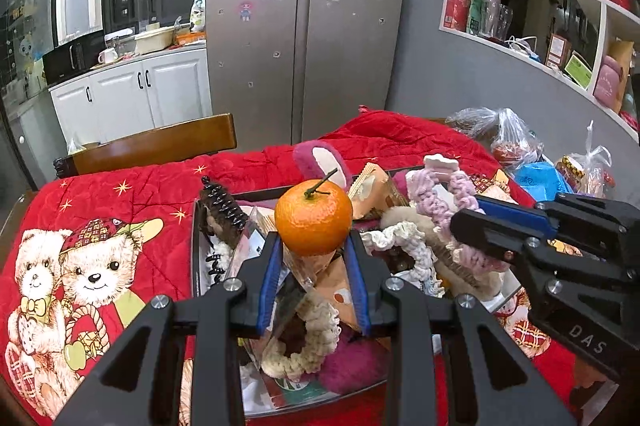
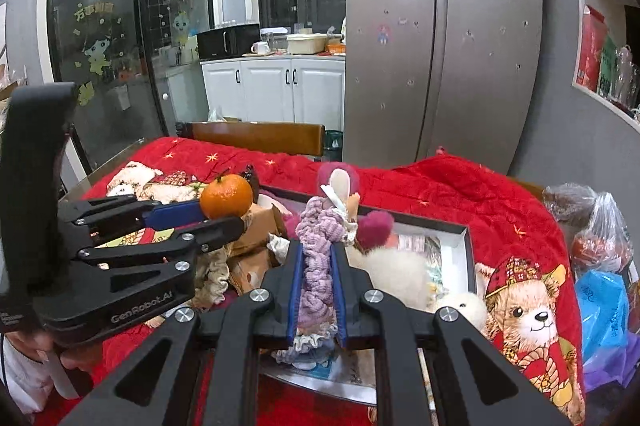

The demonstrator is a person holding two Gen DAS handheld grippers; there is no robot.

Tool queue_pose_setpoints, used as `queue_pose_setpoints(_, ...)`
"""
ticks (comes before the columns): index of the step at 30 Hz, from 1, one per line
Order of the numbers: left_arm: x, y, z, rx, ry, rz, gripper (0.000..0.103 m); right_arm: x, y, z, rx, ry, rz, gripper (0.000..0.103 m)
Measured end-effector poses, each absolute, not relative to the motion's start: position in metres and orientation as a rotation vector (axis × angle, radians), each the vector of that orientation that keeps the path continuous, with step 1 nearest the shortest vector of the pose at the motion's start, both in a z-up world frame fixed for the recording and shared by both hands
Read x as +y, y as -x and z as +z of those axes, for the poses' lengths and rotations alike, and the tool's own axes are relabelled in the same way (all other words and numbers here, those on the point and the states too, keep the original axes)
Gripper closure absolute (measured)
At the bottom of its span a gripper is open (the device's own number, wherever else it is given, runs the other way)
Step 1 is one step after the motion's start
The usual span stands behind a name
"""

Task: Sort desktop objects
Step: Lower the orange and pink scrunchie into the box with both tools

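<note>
Two grippers work above the shallow dark-rimmed tray [image 2: 467, 232] that stands on the surface under a red quilted cloth with teddy bears [image 1: 120, 194]. The left gripper [image 1: 312, 246] has its jaws clenched on a round orange mandarin with a short stem [image 1: 313, 217]; the fruit sits at the very tips of the blue pads, lifted above the left part of the tray. The right gripper [image 2: 316, 258] has its jaws clenched on a knitted lilac scrunchie [image 2: 318, 258], which runs lengthwise between the two pads and sticks out past their tips, above the middle of the tray. In the tray lie more scrunchies, a fluffy white pompom [image 2: 394, 272] and paper snack packets. To the right of the tray, plastic bags [image 1: 516, 142] rest on the cloth.
</note>
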State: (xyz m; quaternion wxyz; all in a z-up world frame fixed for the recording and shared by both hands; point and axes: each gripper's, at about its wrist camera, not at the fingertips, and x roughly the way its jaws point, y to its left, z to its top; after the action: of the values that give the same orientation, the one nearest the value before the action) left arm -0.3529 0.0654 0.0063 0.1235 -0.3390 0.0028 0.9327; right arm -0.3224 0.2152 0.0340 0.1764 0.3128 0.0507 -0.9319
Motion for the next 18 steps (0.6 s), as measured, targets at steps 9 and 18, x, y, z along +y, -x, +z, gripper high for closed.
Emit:
queue_pose_setpoints(9, 0.0678, 0.3525, 0.0043, 0.018, 1.005, 2.719, 0.071, 0.2086, 0.3205, 0.0294, 0.18, -0.886, -2.63, 0.089)
queue_pose_setpoints(18, 0.0708, 0.3525, 0.0041, 0.087, 0.987, 2.759, 0.053, 0.2104, 0.3231, 0.0265, 0.124, -0.889, -2.614, 0.086)
